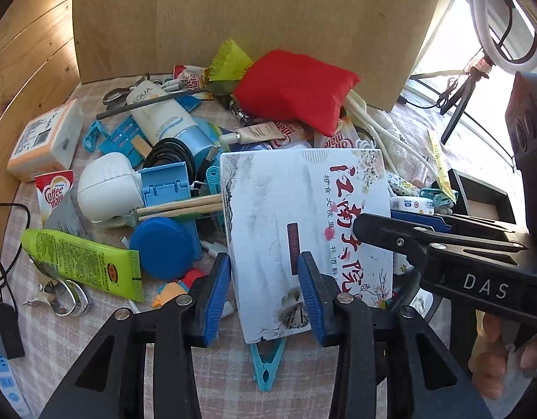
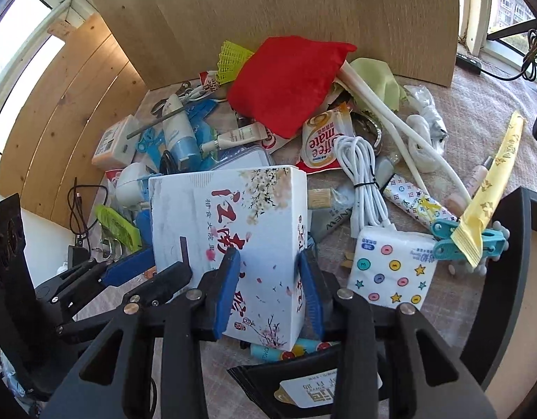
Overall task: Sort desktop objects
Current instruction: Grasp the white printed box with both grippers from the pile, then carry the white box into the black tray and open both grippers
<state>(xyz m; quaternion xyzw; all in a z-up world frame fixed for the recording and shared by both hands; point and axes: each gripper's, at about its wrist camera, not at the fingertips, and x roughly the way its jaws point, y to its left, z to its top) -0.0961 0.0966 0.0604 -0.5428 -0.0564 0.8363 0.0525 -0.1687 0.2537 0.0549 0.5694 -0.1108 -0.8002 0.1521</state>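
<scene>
gripping a white printed box [image 2: 230, 244] at its near corner, the right hand-held gripper [image 2: 268, 291] is clamping its blue pads [image 2: 228, 289] on both faces, holding the box tilted above a cluttered surface [image 2: 477, 132] covered in pale checked cloth. the left hand-held gripper [image 1: 265, 295] is sitting with jaws apart around the box's lower edge, its left pad seemingly short of the side. a red pouch [image 2: 285, 83], a white cable [image 2: 364, 174] and a tissue pack [image 2: 394, 269] are lying behind, against wooden boards [image 2: 268, 17], with sunlit windows [image 2: 512, 3] to either side.
</scene>
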